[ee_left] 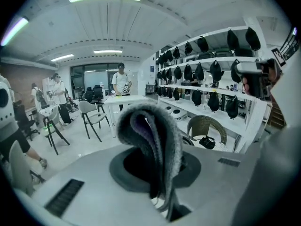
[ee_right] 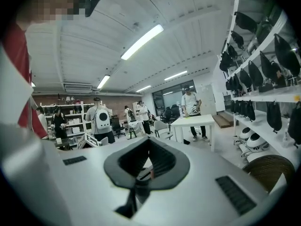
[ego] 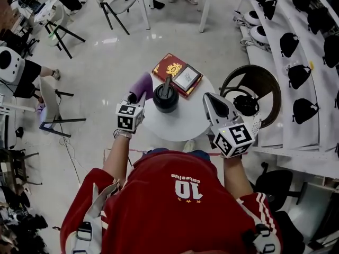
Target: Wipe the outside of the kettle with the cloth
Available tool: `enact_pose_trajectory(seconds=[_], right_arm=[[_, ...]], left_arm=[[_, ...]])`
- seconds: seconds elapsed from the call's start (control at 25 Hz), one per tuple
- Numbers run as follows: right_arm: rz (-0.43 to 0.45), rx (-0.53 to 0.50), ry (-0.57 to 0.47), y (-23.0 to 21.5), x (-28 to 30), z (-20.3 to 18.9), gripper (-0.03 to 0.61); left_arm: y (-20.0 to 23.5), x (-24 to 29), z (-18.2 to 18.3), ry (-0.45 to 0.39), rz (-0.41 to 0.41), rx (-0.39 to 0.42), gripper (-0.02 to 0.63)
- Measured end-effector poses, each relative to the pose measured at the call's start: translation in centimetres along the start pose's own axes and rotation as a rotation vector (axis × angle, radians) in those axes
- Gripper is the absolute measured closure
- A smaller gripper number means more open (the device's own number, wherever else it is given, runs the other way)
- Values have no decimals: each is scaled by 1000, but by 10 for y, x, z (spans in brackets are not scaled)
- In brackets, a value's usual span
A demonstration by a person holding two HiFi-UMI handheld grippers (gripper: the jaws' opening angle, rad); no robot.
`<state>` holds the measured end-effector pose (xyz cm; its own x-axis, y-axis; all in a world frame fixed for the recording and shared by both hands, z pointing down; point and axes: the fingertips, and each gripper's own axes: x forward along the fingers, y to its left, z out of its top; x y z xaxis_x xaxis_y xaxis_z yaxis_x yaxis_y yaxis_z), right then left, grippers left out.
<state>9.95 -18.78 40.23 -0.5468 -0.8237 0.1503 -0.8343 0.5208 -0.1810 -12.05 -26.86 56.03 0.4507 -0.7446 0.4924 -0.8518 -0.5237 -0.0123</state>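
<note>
Fingers of the left gripper are clamped on a folded grey-and-purple fleece cloth, which stands up out of the pinch and flops over at its top, filling the middle of the left gripper view. Fingers of the right gripper are pressed together tip to tip with nothing between them. In the head view the squat black kettle, with its dark handle arching over the lid, sits left of centre on the small round white table. The cloth hangs just beside the kettle's left flank, at the table's left edge; whether it already touches the wall I cannot tell. The kettle therefore lies to the right of the pinched cloth and slightly farther off, and the left gripper is plainly the nearer one. The right gripper hovers over the table's right edge, apart from the kettle across a stretch of bare tabletop. I judge that a short carry to the right would press the cloth onto the kettle's side. A red book with gold ornament lies just beyond the kettle, on the far side.
</note>
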Motion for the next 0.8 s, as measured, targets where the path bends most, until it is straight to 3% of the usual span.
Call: enact_pose_trajectory(seconds=[0.32,0.8], right_arm=[[65,11,38,-24,4,-8,561],[126,-3,60,-43,3,-4,561]], left_arm=[[-25,32,-12,28,19,-97,569],[-55,52,5,-2,10,-175,569]])
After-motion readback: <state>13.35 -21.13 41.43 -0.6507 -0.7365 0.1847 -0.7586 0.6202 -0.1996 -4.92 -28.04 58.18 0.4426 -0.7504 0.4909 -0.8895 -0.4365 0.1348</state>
